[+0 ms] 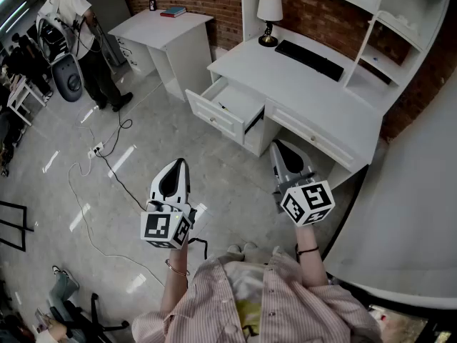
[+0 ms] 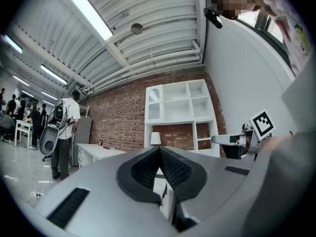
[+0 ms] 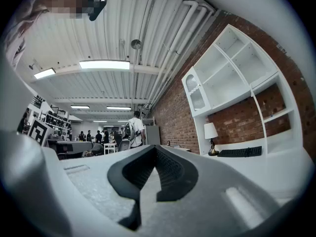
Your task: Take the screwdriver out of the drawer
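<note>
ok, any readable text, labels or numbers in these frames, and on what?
No readable text in any view.
Left marker cube, right marker cube: square patterns only, no words.
Book on the side desk: too small to read.
Keyboard: keys too small to read.

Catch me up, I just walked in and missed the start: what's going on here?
A person stands facing a white desk whose left drawer is pulled open. They hold a gripper in each hand. The left gripper and the right gripper are both shut and empty, held over the floor short of the drawer. Nothing has been picked up yet, and the screwdriver cannot be made out from here.
</note>
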